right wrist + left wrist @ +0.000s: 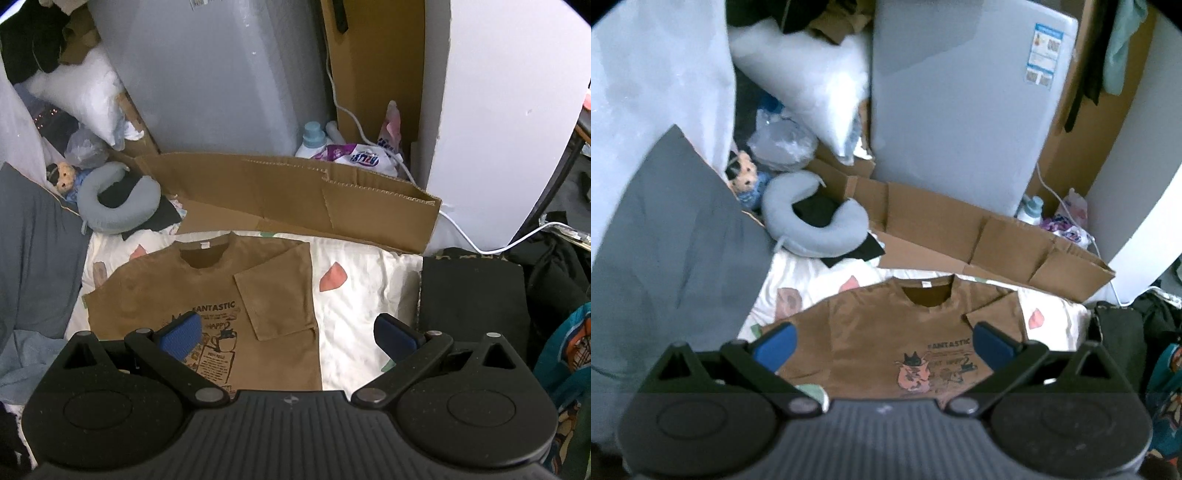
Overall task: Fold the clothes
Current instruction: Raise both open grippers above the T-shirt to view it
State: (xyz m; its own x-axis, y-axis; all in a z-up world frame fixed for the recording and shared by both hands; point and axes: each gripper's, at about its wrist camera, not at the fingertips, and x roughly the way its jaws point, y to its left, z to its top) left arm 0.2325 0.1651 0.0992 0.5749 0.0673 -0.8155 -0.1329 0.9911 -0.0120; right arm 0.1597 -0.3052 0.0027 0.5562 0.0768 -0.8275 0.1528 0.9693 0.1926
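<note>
Cluttered home bedroom: bedding, pillows, detergent bottle

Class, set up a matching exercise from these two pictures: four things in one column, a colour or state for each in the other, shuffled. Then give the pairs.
Things:
1. T-shirt
2. Neck pillow
3. Right tongs
4. Cardboard

States:
A. grey, curved, near a doll
B. open, holding nothing
C. brown, one sleeve folded in
D. flattened, behind the T-shirt

Pairs: 1-C, 2-A, 3-B, 4-D

Brown T-shirt with cat print; white sheet, pink patches.
</note>
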